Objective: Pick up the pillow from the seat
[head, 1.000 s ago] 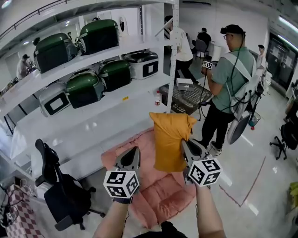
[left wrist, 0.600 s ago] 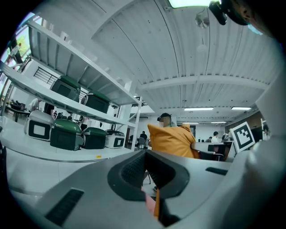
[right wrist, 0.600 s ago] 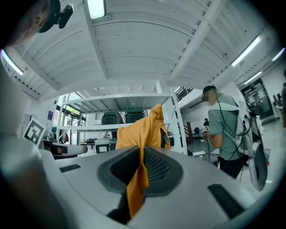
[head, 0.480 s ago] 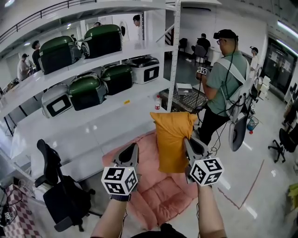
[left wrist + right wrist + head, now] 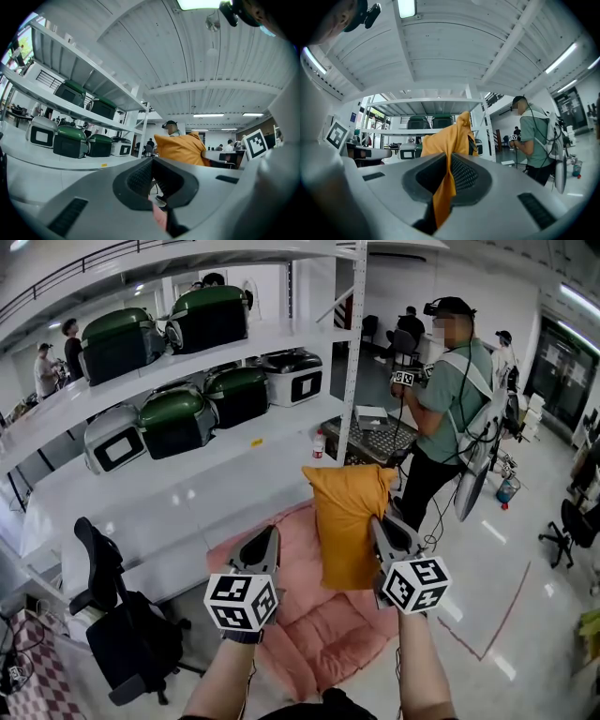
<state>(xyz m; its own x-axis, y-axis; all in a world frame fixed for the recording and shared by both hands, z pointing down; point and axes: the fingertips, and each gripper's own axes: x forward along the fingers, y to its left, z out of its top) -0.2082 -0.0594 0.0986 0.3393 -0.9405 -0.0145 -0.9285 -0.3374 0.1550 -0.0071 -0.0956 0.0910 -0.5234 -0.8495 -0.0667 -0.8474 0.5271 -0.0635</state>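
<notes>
The yellow pillow [image 5: 345, 521] hangs upright in the air above the pink padded seat [image 5: 319, 638]. My right gripper [image 5: 378, 527] is shut on its right edge; in the right gripper view a fold of yellow fabric [image 5: 444, 194] is pinched between the jaws of the right gripper [image 5: 449, 176]. My left gripper [image 5: 269, 538] hovers to the pillow's left, clear of it, over the seat. Its jaws look shut in the left gripper view [image 5: 152, 176], with only a sliver of pink showing low in the slit. The pillow [image 5: 180, 149] shows beyond them.
A white shelf unit [image 5: 187, 474] with green and white appliances stands behind the seat, its post [image 5: 352, 352] just past the pillow. A black office chair [image 5: 122, 629] is at the left. A person in a green shirt [image 5: 450, 399] stands at the right.
The pillow stays held at about the same height in my right gripper. The view has shifted slightly, and the person at the right has turned a little.
</notes>
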